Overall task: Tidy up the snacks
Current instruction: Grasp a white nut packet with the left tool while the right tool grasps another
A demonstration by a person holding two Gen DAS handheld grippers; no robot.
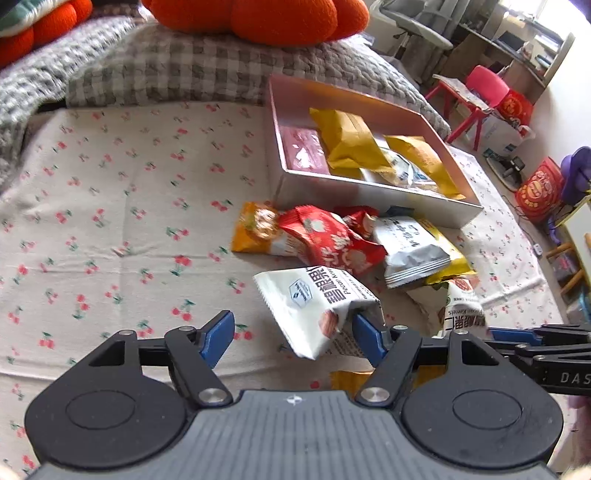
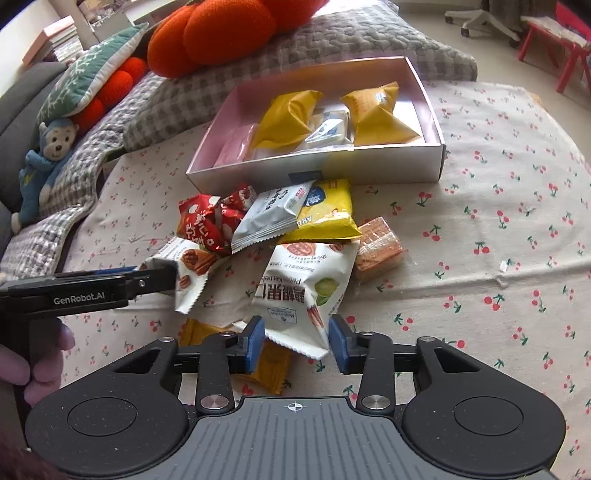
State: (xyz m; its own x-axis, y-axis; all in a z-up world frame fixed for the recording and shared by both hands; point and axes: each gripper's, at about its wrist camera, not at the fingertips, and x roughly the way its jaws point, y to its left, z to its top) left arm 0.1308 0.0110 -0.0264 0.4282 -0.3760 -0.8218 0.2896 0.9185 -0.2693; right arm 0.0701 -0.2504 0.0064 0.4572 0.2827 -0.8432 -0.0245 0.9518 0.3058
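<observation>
Right gripper: blue rubber pads pressed against both sides of the serrated lower end of a large white packet, puffy and glossy, printed with pecans and a green fruit. Lies flat on the cloth at the near edge of the heap.

Left gripper: pads apart. Has a small white packet between them, tilted, its crumpled end touching the right pad; left pad clear of it. Gripped at the handle by a hand.

Under everything, a pale cotton cloth, lightly creased, dotted with small red cherries. Behind it, a grey checked blanket, quilted and bumpy, bunched into folds. On top of that, an orange cushion, knitted and round-lobed like a pumpkin.

Towards the back of the cloth, a shallow rectangular cardboard box, white outside, pink inside, open at the top. Holds two crinkled yellow pouches, a flat pink packet and a small clear-wrapped piece between the pouches.

Just in front of the box, touching its near wall, a loose overlapping heap: a flat yellow bag, a matt grey packet with crimped ends lying across it, a shiny red packet crumpled at the left, and a clear-wrapped, square-cornered orange block at the right.

Below the right gripper's left finger, partly hidden, a small flat orange sachet.

At the far left on the blanket, a soft blue toy monkey.
</observation>
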